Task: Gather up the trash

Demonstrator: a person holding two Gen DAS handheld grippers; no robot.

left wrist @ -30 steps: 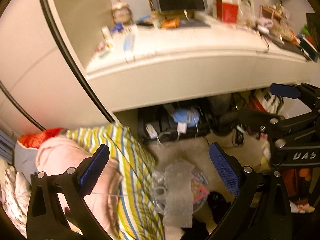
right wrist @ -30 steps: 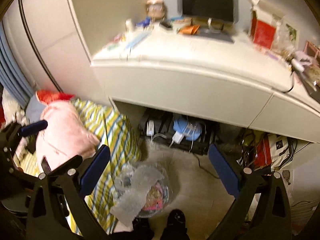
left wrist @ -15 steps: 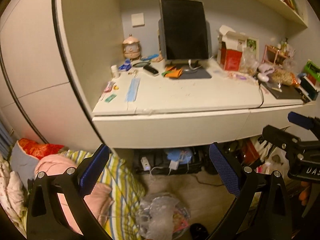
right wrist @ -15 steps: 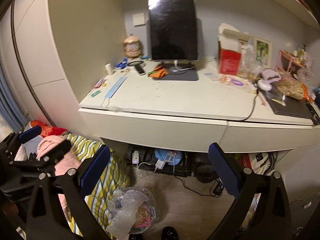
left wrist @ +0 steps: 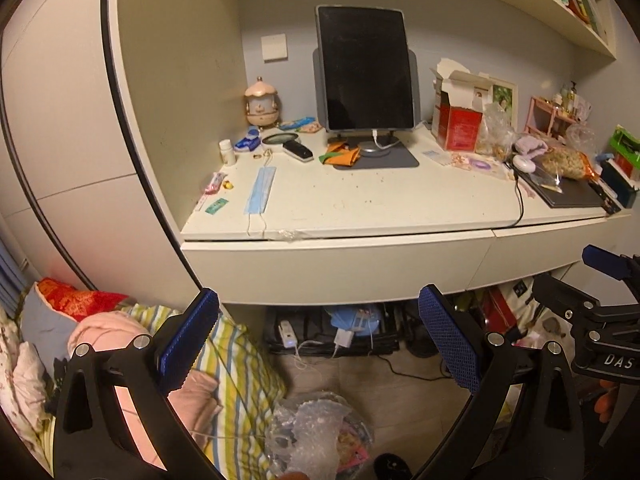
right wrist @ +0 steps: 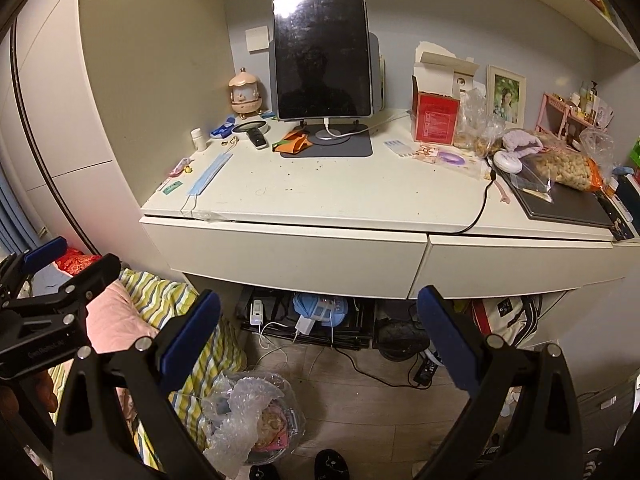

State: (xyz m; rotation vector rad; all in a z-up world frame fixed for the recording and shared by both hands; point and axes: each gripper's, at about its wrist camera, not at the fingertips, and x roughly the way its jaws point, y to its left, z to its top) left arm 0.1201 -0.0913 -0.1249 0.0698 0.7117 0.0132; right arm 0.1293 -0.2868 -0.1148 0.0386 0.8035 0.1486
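Your left gripper (left wrist: 318, 344) hangs in front of the white desk (left wrist: 360, 208) with its blue-padded jaws spread wide and nothing between them; your right gripper (right wrist: 318, 342) is level beside it, equally wide and empty. On the floor near you, just left of centre, a clear trash bag (right wrist: 250, 416) stuffed with bubble wrap and coloured wrappers sits against the striped bedding (right wrist: 168, 304). Up on the desk, loose litter lies along the left side: a blue face mask (left wrist: 260, 190) reaching the near edge, a green wrapper (left wrist: 216, 205) and a pink wrapper (left wrist: 214, 183) to its left. An orange wrapper (left wrist: 340, 155) lies farther back, just beside the stand of the dark tablet (left wrist: 366, 68). At the far right, an open red box (right wrist: 436, 118) stands by a bag of nuts (right wrist: 566, 168) resting on a black laptop (right wrist: 568, 204).
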